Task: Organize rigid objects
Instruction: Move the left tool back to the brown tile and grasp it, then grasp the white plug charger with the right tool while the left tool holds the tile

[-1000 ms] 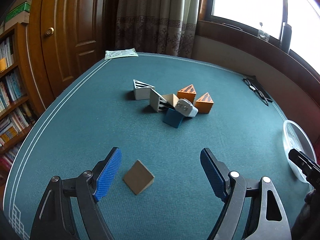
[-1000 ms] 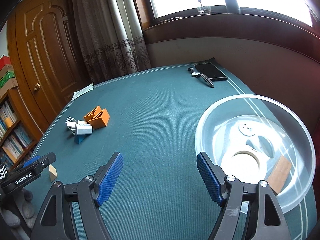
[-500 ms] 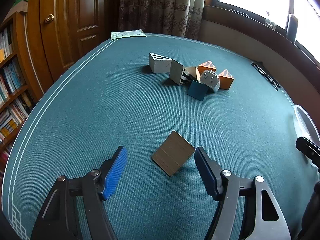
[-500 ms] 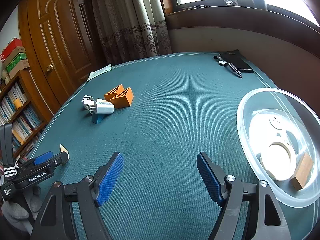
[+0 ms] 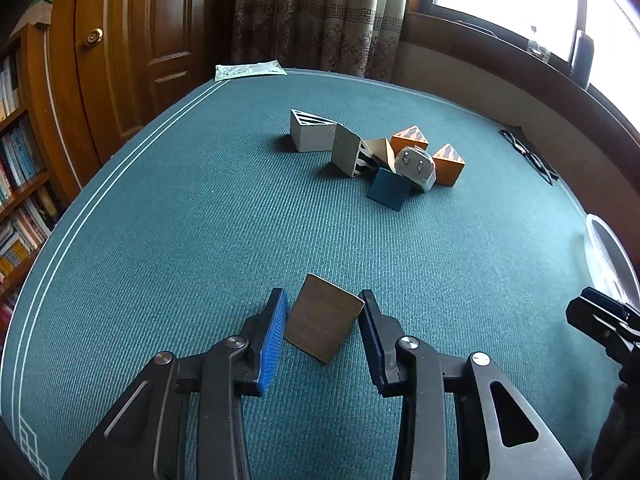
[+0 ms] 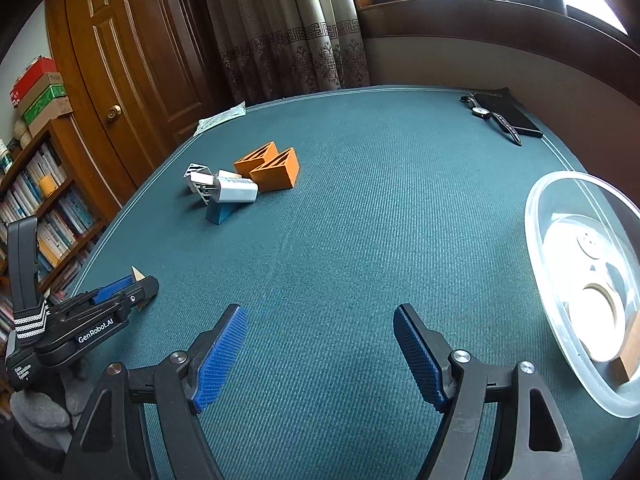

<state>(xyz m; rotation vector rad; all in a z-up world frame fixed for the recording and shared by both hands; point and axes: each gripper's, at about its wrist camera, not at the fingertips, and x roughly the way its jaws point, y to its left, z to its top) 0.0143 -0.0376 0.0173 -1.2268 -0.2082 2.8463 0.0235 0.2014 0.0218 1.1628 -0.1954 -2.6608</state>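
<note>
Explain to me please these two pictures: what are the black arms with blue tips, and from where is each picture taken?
There is no robot here. A person holds a two-finger gripper in each hand, and a camera on each gripper looks along its fingers. One picture comes from the left gripper, which is shut on a brown wooden wedge block. The other comes from the right gripper, open and empty. On the green felt table lie a heap with orange triangular blocks and a white charger plug, and a clear plastic bowl.
</note>
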